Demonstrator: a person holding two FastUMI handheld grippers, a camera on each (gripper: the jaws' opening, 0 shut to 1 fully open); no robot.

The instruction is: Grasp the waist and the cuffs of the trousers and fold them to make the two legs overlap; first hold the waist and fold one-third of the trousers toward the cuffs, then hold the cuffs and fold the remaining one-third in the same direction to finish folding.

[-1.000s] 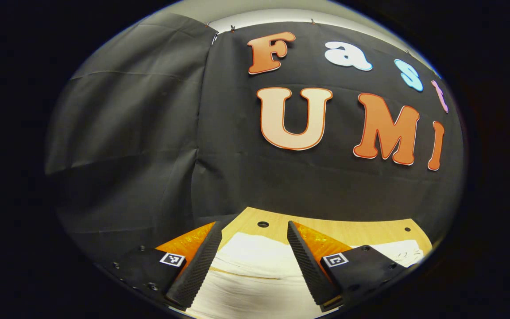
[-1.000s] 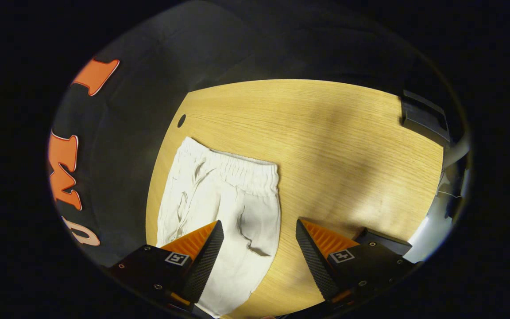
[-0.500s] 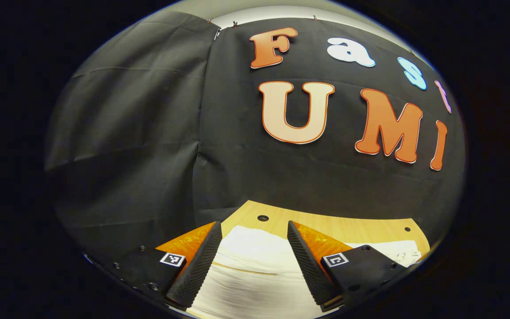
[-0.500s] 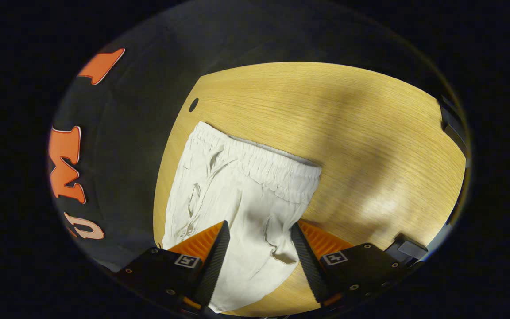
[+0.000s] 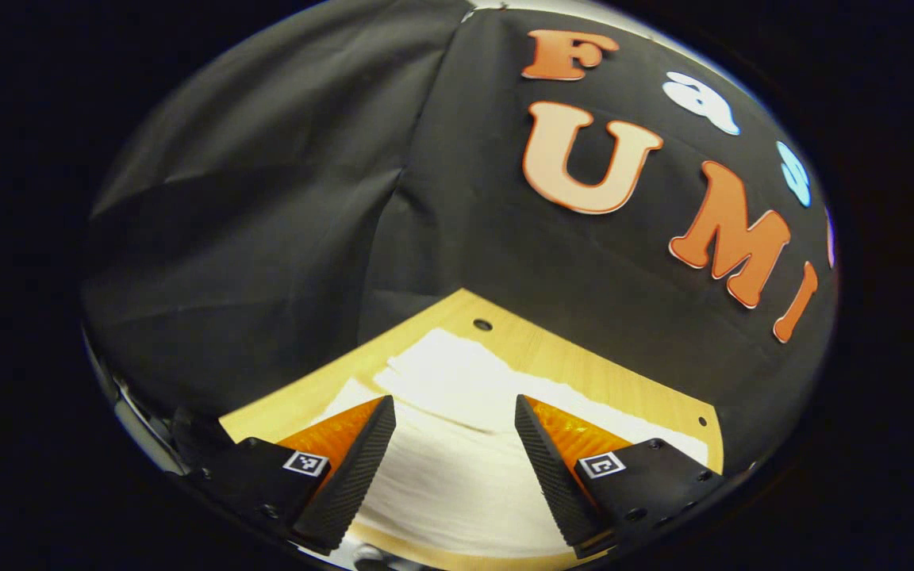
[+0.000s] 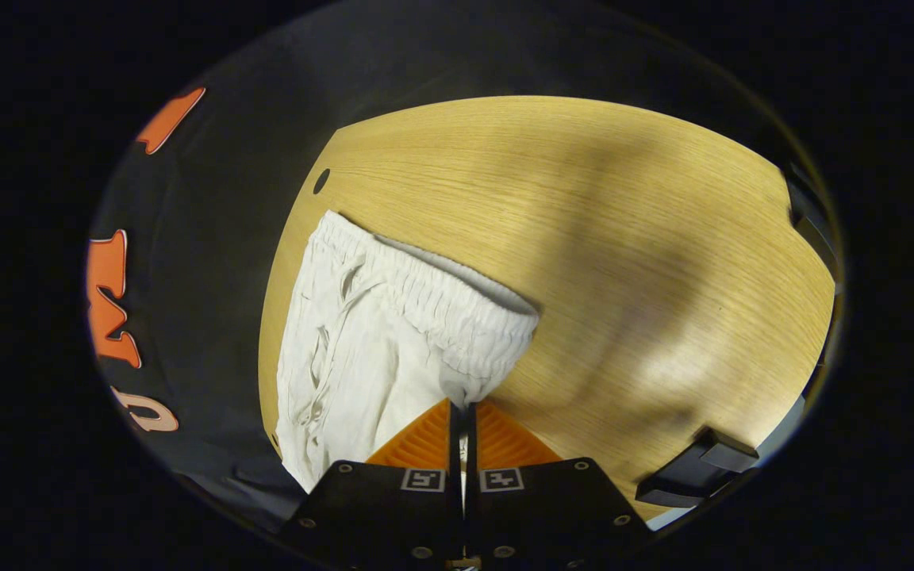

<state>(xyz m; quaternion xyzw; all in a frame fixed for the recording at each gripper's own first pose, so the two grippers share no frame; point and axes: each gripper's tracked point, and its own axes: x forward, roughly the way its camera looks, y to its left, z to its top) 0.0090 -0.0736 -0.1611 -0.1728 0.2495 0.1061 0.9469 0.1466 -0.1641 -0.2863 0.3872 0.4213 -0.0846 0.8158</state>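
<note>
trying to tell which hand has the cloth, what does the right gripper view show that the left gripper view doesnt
Right gripper view: the right gripper, fingers closed together on a pinch of the white trousers by the gathered waistband, the cloth drawn up into a peak there; a dark fixture sits at the table edge.

Left gripper view: the left gripper, fingers spread apart with white cloth lying between them, nothing pinched.

Both: the white trousers on the wooden table, a small hole in its top, and the black cloth wall.

Right gripper (image 6: pixel 461 412) pinched tight on trousers (image 6: pixel 378 333) near waist; left gripper (image 5: pixel 455 428) spread wide, low over tabletop.
</note>
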